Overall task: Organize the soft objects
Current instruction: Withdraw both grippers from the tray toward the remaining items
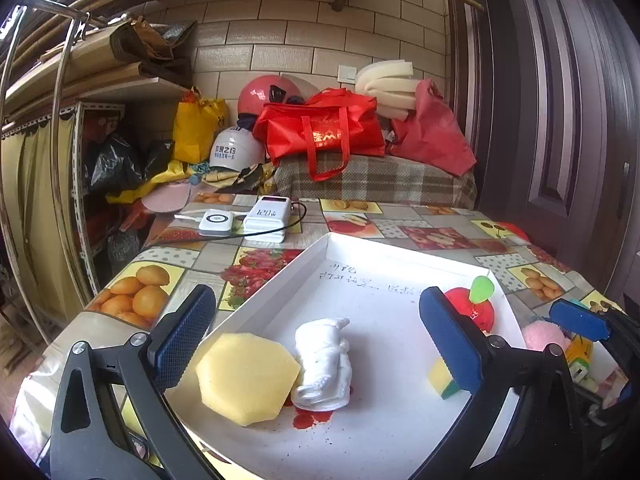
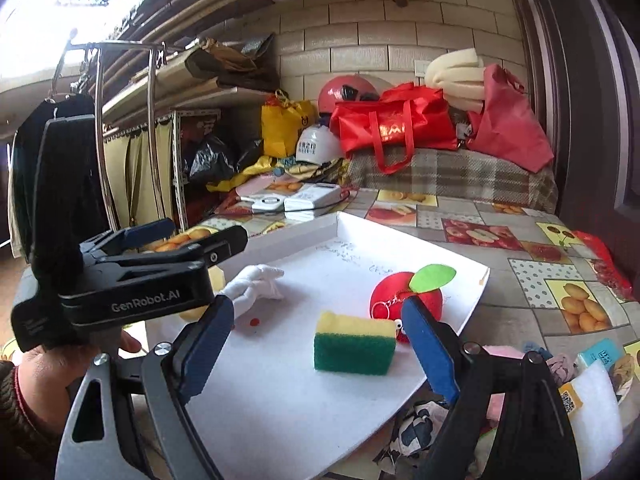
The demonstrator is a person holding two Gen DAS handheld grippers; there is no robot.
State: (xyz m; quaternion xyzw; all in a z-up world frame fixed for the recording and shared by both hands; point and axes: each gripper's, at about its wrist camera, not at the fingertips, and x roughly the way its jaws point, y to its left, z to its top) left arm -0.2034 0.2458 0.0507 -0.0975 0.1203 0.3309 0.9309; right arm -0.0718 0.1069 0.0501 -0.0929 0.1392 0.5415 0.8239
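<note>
Tray (image 1: 400, 248) amid clutter, power bank (image 1: 267, 213), helmets behind

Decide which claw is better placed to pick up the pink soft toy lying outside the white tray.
The right claw. The pink soft toy lies on the table past the white tray edge, on the right claw's side. Both claws are open and empty, but the left claw sits over the yellow sponge.

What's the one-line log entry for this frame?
left gripper: open, empty | right gripper: open, empty | tray: yellow sponge, white toy, apple toy, green sponge
</note>
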